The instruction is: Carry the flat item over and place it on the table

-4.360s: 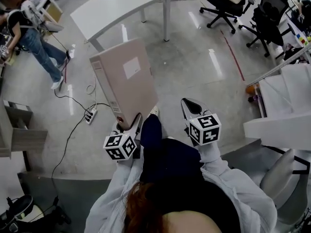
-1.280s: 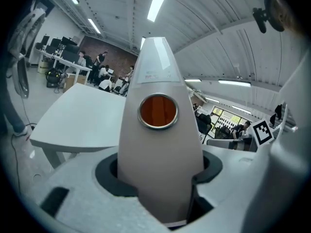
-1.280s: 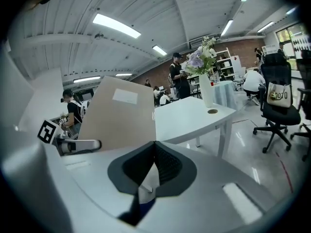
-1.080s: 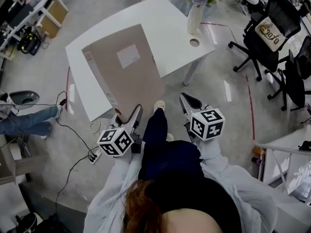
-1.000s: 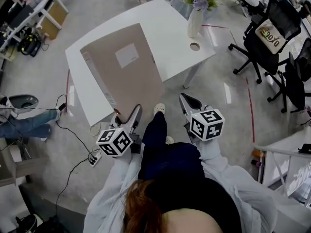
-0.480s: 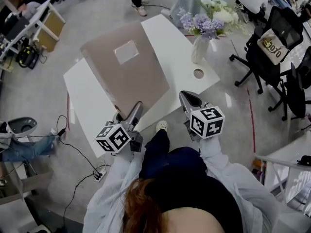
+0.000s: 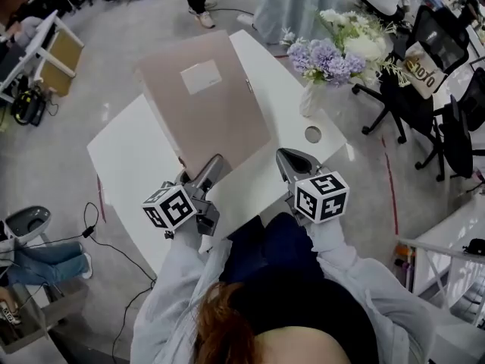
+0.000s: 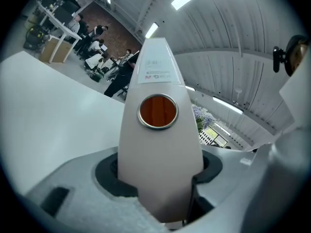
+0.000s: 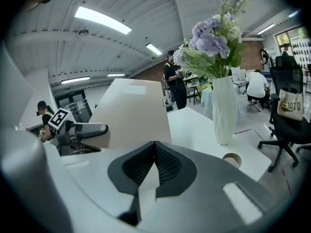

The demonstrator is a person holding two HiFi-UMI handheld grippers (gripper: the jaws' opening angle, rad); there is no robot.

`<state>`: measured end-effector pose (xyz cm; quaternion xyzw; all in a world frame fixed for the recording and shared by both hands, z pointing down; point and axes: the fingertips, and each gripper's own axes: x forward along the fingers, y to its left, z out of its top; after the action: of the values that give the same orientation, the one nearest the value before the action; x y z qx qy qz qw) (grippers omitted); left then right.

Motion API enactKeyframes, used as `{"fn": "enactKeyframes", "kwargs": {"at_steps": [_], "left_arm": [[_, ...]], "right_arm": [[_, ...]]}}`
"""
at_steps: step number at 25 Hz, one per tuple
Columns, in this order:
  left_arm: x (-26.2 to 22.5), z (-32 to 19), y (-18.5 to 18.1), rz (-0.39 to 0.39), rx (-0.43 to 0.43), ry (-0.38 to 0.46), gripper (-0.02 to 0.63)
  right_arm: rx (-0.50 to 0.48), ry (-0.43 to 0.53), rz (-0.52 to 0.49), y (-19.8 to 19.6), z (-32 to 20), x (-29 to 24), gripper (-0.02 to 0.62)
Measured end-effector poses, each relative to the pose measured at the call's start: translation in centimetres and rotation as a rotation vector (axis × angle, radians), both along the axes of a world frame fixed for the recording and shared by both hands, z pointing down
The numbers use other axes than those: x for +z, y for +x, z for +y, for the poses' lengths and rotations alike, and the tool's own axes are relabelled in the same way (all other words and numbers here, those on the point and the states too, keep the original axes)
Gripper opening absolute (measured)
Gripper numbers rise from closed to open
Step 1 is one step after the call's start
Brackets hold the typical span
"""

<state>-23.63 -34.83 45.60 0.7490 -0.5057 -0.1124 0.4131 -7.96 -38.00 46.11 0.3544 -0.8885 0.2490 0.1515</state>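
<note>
One beige binder (image 7: 204,105), clamped at its lower spine end by the left gripper (image 7: 206,171). It's tilted up and away over the white table (image 7: 129,173). In the head view its far edge lines up with the table's far edge, and its low end sits near the near edge. I can't tell whether that bottom corner touches the tabletop.

Free room: bare white to the left of the binder, plus a strip between it and the vase (image 7: 309,97). The vase stands near the right-hand edge, with the cable hole (image 7: 313,134) just beside it.

Right gripper (image 7: 292,161) hovers over the near edge, jaws pressed together with nothing in them.

View differences: only the left gripper view shows the spine (image 8: 158,178) wedged between the jaws, with its round finger ring (image 8: 157,111). Only the right gripper view shows the binder (image 9: 131,110) side-on, with the vase (image 9: 224,110) upright well clear of it. The cover label (image 7: 201,76) shows best from the head.

Count: one binder, one label, one vase of flowers (image 7: 333,51), one cable hole, two grippers, and at least two black office chairs (image 7: 424,74) off to the right.
</note>
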Motion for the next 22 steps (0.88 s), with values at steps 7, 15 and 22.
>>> {"fn": "enactKeyframes", "kwargs": {"at_steps": [7, 15, 22], "left_arm": [[1.4, -4.0, 0.2, 0.182, 0.061, -0.057, 0.276], [4.2, -10.8, 0.7, 0.249, 0.148, -0.195, 0.278], [6.4, -16.5, 1.4, 0.392, 0.216, -0.294, 0.279]], "right_arm": [[-0.020, -0.063, -0.029, -0.8, -1.1, 1.4, 0.012], [-0.092, -0.127, -0.006, -1.7, -3.6, 3.0, 0.012], [-0.164, -0.172, 0.001, -2.7, -5.8, 4.4, 0.012]]}}
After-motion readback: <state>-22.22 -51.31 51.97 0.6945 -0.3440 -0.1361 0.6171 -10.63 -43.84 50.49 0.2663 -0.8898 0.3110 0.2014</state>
